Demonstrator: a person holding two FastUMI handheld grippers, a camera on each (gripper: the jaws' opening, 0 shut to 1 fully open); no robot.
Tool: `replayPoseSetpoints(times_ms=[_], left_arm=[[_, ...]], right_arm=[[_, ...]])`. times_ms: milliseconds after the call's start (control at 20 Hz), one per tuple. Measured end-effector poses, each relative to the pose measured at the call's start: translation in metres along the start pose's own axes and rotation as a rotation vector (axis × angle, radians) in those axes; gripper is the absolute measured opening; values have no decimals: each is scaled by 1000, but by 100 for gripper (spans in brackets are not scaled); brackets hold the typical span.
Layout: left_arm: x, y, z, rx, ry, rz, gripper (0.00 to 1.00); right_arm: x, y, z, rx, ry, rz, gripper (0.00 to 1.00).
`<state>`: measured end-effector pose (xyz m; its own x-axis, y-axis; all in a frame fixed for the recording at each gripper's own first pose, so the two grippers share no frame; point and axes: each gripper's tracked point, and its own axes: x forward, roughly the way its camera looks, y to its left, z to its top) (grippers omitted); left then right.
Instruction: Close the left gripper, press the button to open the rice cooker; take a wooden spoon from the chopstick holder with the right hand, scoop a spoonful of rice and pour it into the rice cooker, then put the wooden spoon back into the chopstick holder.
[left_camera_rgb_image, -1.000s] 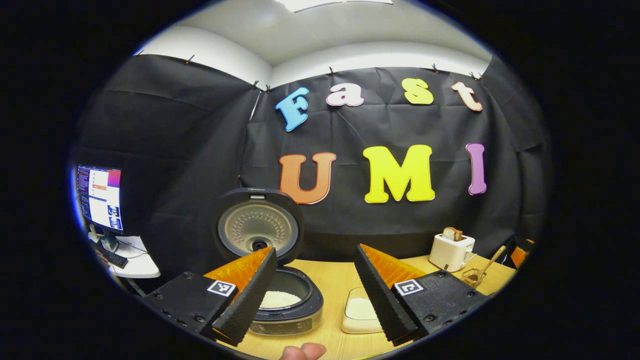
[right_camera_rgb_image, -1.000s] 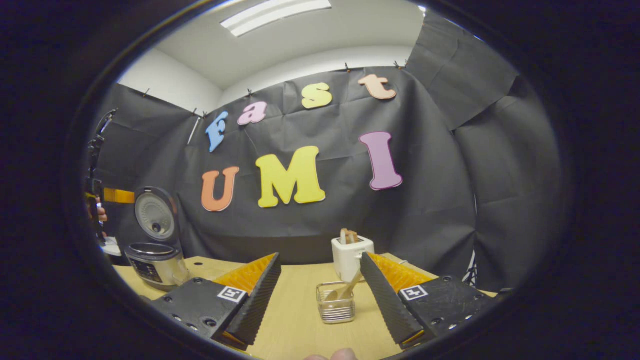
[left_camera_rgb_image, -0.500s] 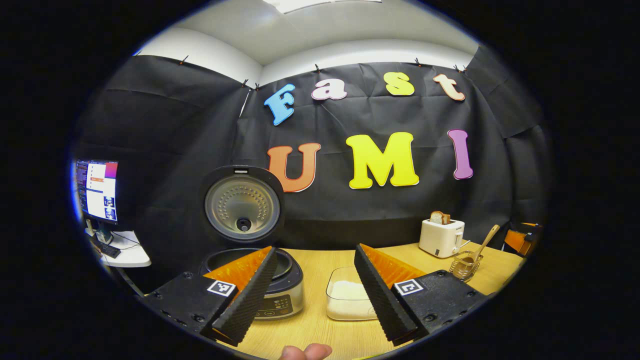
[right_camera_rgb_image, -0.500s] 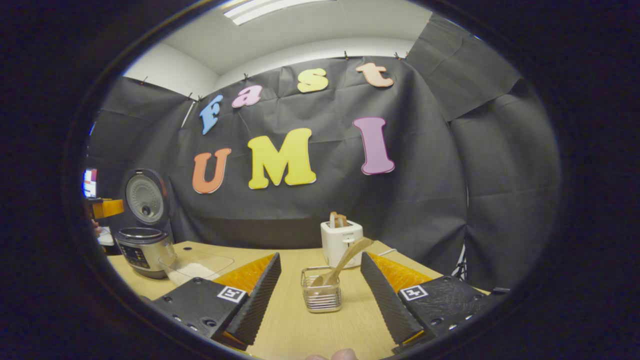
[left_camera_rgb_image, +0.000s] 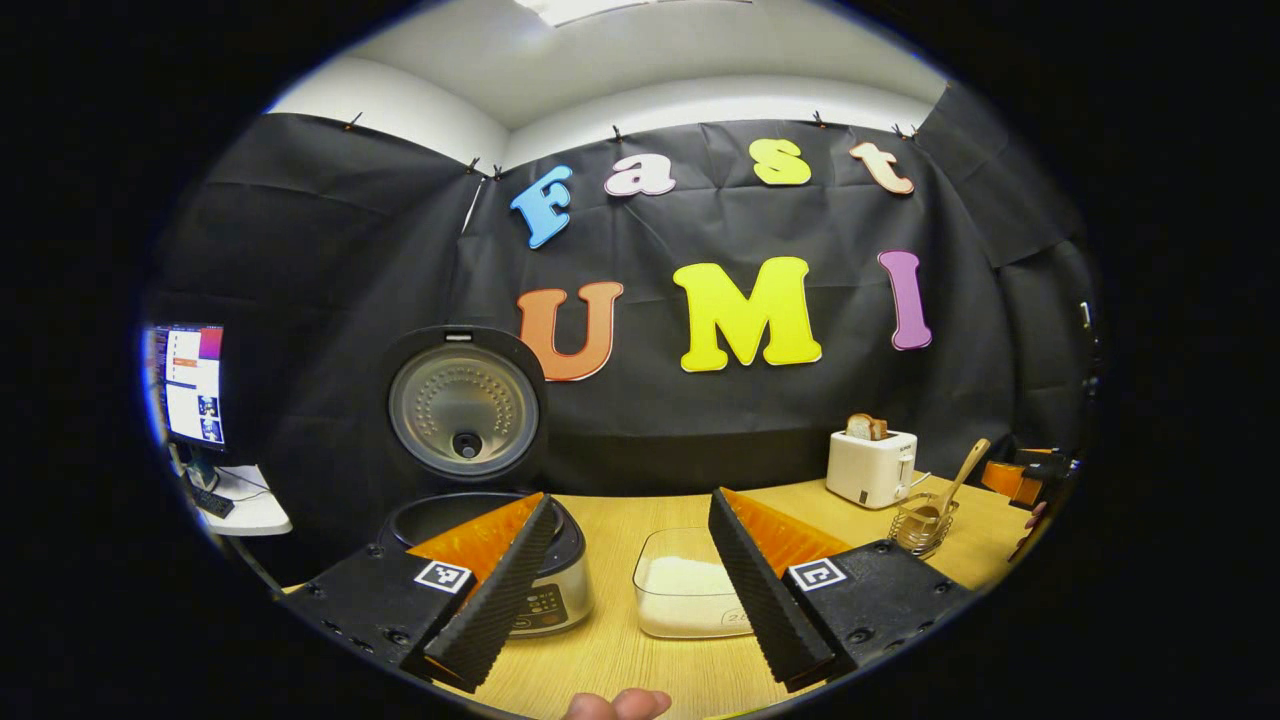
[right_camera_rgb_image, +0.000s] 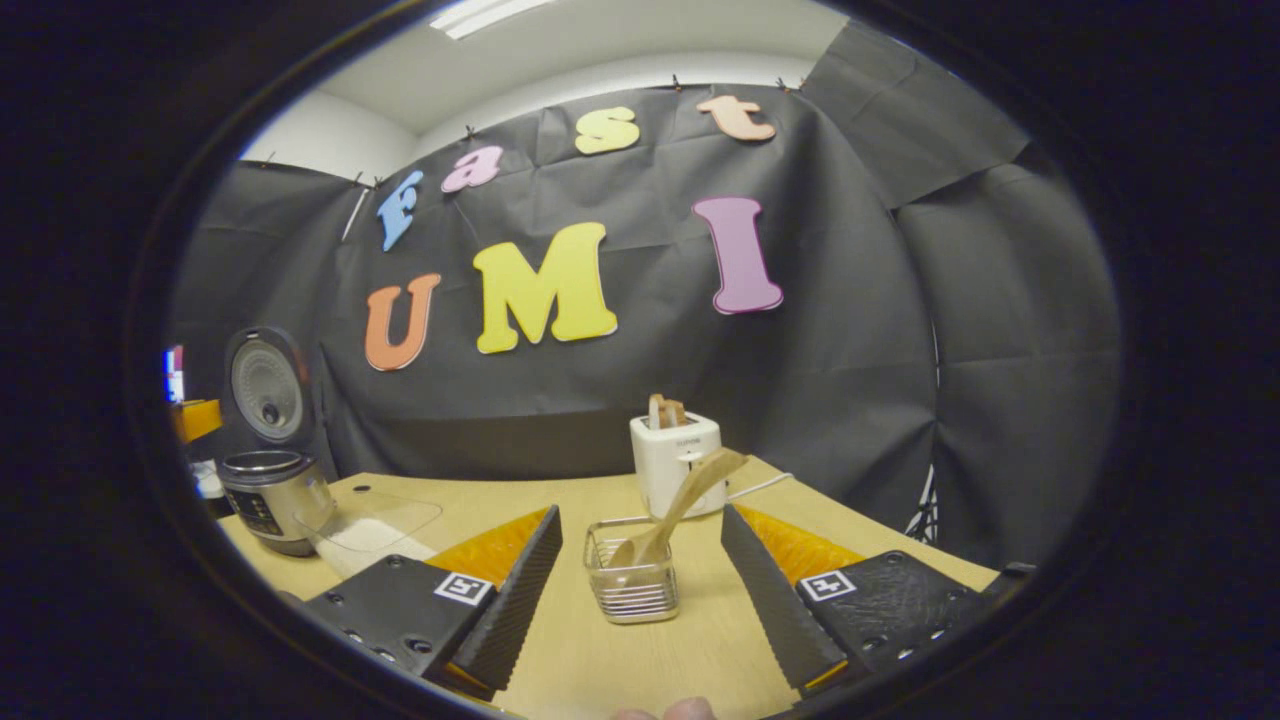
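**Spoon back in the holder, cooker lid up**

The desk (right_camera_rgb_image: 600, 660) runs across the lower part of both views. One rice cooker (left_camera_rgb_image: 480, 560) sits at lower left of the left gripper view, its lid (left_camera_rgb_image: 462, 405) standing upright and open. One clear tub of rice (left_camera_rgb_image: 685, 595) sits just right of it, lower centre. One white toaster (right_camera_rgb_image: 675, 462) stands behind, centre of the right gripper view. One wire chopstick holder (right_camera_rgb_image: 630, 585) sits lower centre there, with one wooden spoon (right_camera_rgb_image: 680, 505) leaning in it, handle tilted to the upper right.

The left hand-held gripper (left_camera_rgb_image: 630, 590) is spread wide and holds nothing; the right hand-held gripper (right_camera_rgb_image: 640, 590) is likewise spread and empty, the holder between its fingers but farther off.

By my reading, either the spoon awaits pickup or it has been returned; I cannot tell whether the cooker holds rice. If pickup is next, the right hand-held gripper must go forward and pinch the handle.
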<state>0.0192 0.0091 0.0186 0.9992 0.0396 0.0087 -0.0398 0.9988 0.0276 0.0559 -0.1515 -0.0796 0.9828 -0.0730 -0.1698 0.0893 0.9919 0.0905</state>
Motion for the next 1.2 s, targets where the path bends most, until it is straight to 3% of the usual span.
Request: replayPoseSetpoints(times_ms=[350,400,800,950,1000,1200], left_arm=[[1,3,3,16,-8,15,99],[1,5,5,19,-11,20,99],[1,4,11,30,-24,37,99],[-1,9,13,36,-23,53,99],[-2,11,13,40,-22,58,99],[-3,14,13,54,-20,69,99]], right_arm=[[51,-12,-19,61,85,-5,95],[57,-14,-20,63,92,-9,92],[99,-24,-32,89,131,-27,99],[114,-26,-34,122,147,-28,92],[118,-27,-34,130,149,-28,96],[129,-25,-36,143,154,-18,94]])
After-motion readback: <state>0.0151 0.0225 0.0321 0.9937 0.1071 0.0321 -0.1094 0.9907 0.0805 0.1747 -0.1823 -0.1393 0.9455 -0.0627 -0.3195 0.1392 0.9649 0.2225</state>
